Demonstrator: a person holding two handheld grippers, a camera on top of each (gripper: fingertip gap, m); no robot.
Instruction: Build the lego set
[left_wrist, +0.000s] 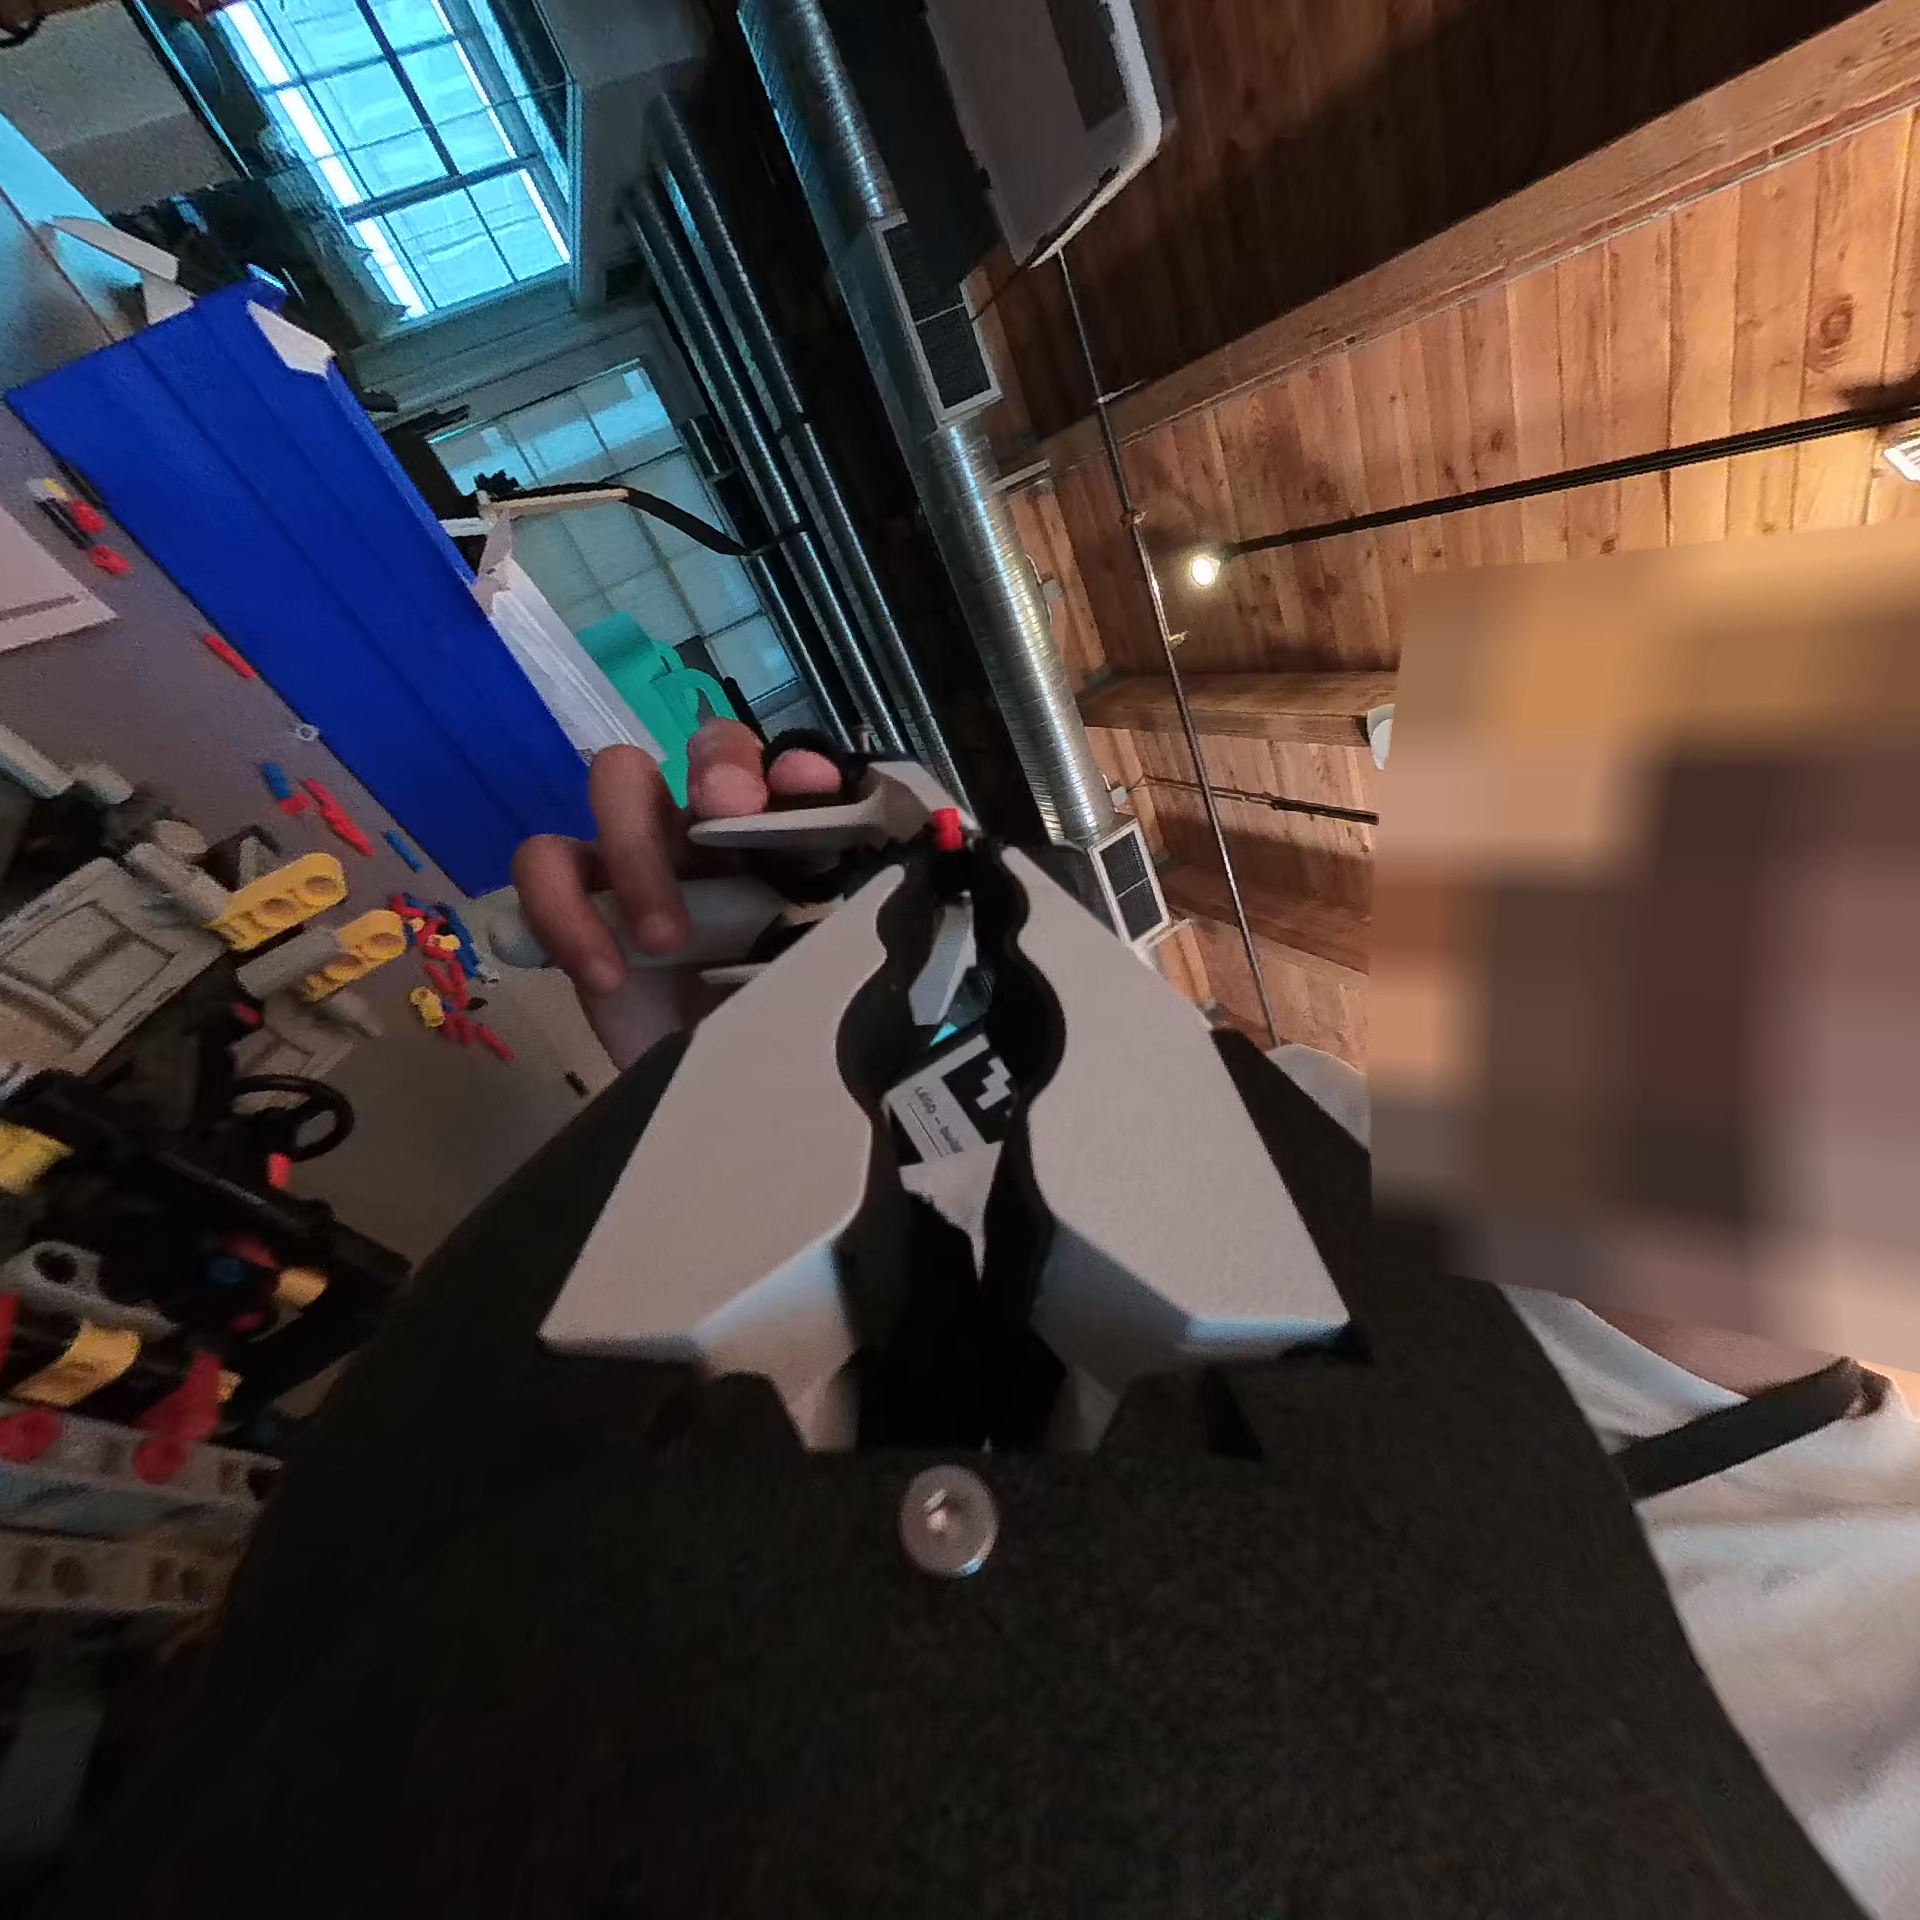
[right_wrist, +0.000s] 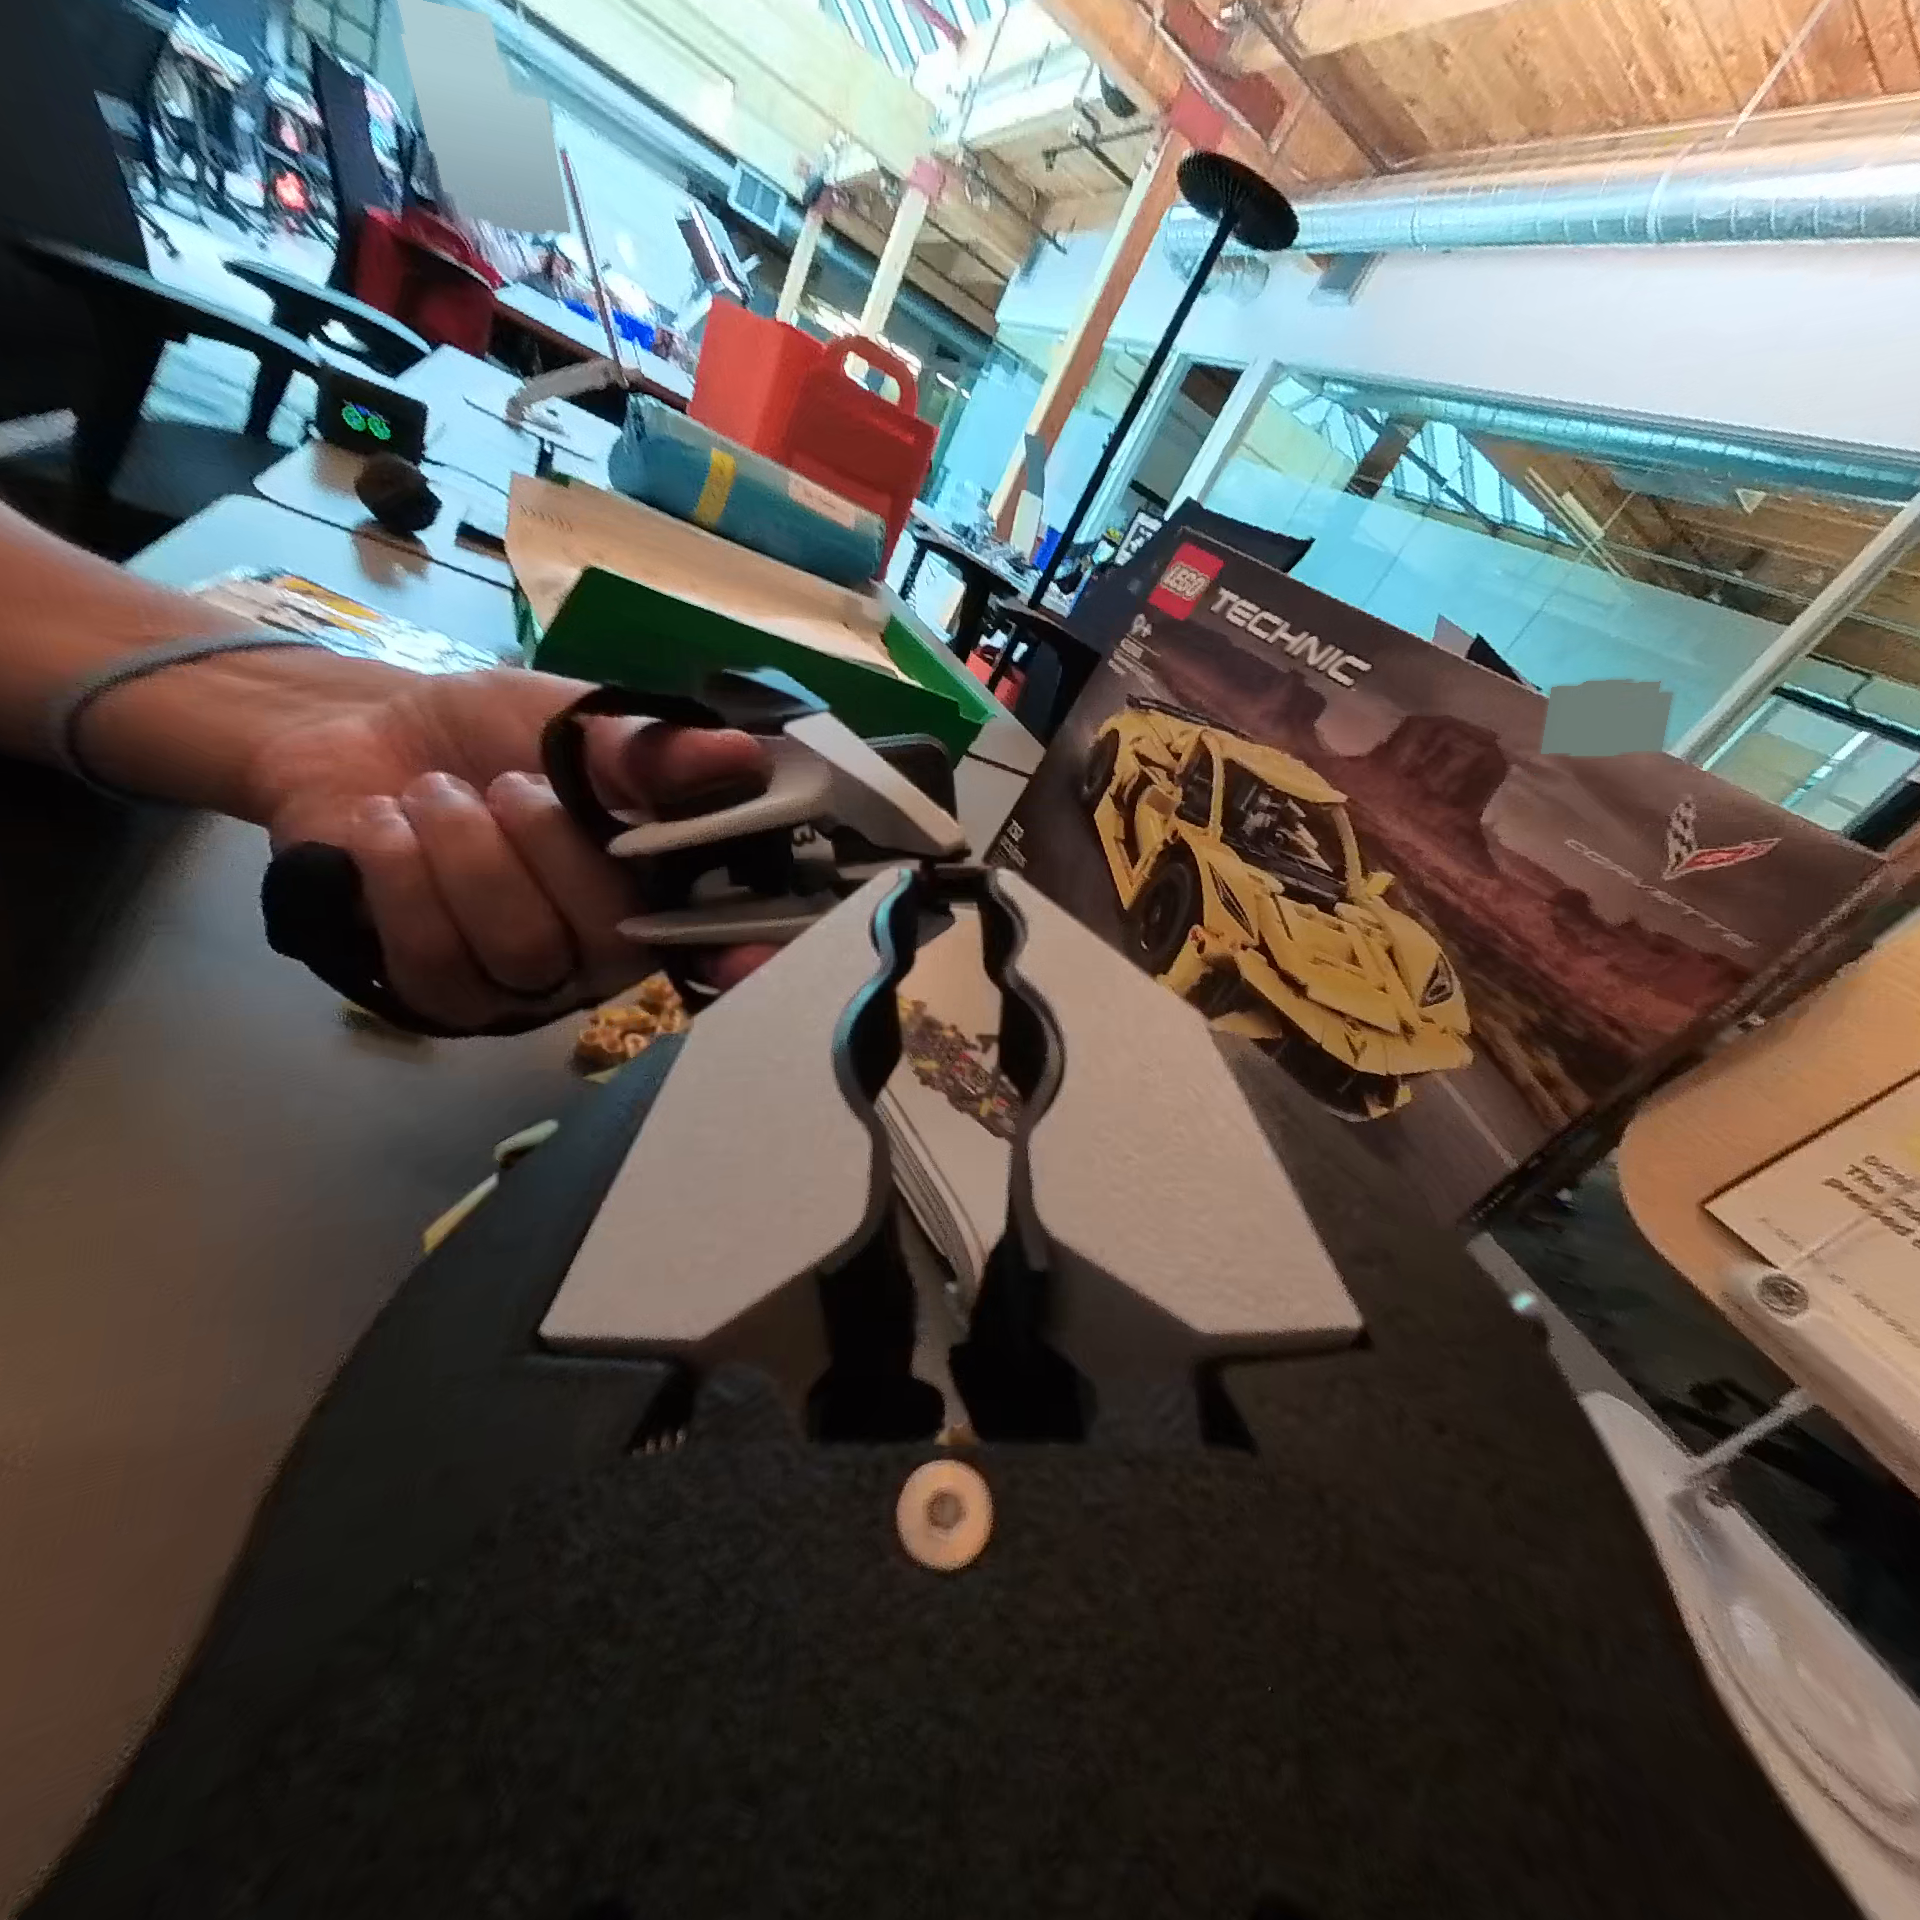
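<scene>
Left wrist view: the left gripper (left_wrist: 951, 883), jaws nearly together, meets the right gripper's tips at a small red lego pin (left_wrist: 945, 828); loose lego pieces (left_wrist: 312, 925) lie on the grey table (left_wrist: 156, 717) far left. Right wrist view: the right gripper (right_wrist: 948, 883), jaws nearly together, whether gripping anything cannot be told; the lego box (right_wrist: 1455, 894) stands behind.

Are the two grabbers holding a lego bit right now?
Yes. A small black and red piece is pinched between both grippers' tips: left gripper and right gripper meet there.
</scene>
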